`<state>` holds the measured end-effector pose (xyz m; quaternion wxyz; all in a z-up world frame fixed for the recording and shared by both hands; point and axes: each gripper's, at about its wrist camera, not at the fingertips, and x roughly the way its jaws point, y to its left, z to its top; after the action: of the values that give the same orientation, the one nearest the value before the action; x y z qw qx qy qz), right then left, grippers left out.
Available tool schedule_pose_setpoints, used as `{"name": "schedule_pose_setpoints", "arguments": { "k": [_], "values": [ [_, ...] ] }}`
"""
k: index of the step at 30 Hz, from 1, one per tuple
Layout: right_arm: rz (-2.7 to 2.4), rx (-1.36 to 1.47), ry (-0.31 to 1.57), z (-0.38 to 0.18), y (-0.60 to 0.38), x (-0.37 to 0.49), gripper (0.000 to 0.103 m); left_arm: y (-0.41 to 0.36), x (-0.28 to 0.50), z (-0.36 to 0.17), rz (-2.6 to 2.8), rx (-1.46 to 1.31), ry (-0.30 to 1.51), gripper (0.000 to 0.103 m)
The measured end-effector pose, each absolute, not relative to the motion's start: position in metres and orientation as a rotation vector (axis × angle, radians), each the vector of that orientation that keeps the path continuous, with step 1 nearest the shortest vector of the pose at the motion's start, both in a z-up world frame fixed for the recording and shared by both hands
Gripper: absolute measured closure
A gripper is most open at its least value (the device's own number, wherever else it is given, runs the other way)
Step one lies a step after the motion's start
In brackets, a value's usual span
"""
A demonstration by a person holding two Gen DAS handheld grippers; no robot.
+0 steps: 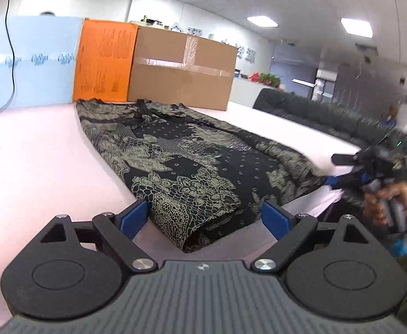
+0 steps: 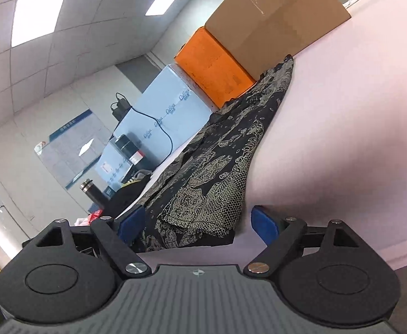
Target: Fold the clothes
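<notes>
Left wrist view: the left gripper [image 1: 204, 218] is held low with jaws spread around a near corner of the patterned garment [image 1: 186, 161], lying on the pink table [image 1: 36, 153]. At three o'clock, the right gripper [image 1: 331, 171] is seen open, gripped by a hand [image 1: 389, 197].

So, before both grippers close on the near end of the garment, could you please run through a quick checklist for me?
1. Left gripper open: ok, the jaws are spread wide.
2. Right gripper open: ok.
3. Garment between the left jaws: ok, a near corner sits there, not pinched.
4. Garment corner between the right jaws: ok, unpinched.
5. Garment lying flat on the table: not ok, the near edge is bunched.
6. Far end free of the boxes: cannot tell, it reaches their base.
</notes>
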<state>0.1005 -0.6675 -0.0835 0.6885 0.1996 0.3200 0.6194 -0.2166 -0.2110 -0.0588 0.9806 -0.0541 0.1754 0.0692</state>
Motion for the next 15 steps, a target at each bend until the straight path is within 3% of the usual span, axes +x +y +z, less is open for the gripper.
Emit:
{"name": "schedule_pose_setpoints", "arguments": {
  "k": [1,2,3,4,6,15],
  "values": [
    [1.362,0.417,0.698,-0.082,-0.667,0.095,0.032,-0.218,-0.213,-0.06,0.166,-0.05,0.359,0.039],
    [1.341,0.392,0.684,-0.081,-0.668,0.092,0.041,-0.224,-0.21,-0.06,0.195,0.003,0.365,0.067],
    [1.327,0.394,0.687,-0.082,-0.671,0.092,0.075,-0.228,-0.208,-0.061,0.227,0.049,0.371,0.087],
    [1.313,0.399,0.69,-0.084,-0.673,0.093,0.099,-0.229,-0.207,-0.061,0.241,0.066,0.371,0.093],
    [1.307,0.437,0.691,-0.088,-0.675,0.097,0.1,-0.224,-0.208,-0.059,0.241,0.054,0.364,0.101],
    [1.431,0.677,0.681,-0.074,-0.651,0.127,0.1,-0.197,-0.201,-0.031,0.249,0.063,0.284,0.102]
  ]
}}
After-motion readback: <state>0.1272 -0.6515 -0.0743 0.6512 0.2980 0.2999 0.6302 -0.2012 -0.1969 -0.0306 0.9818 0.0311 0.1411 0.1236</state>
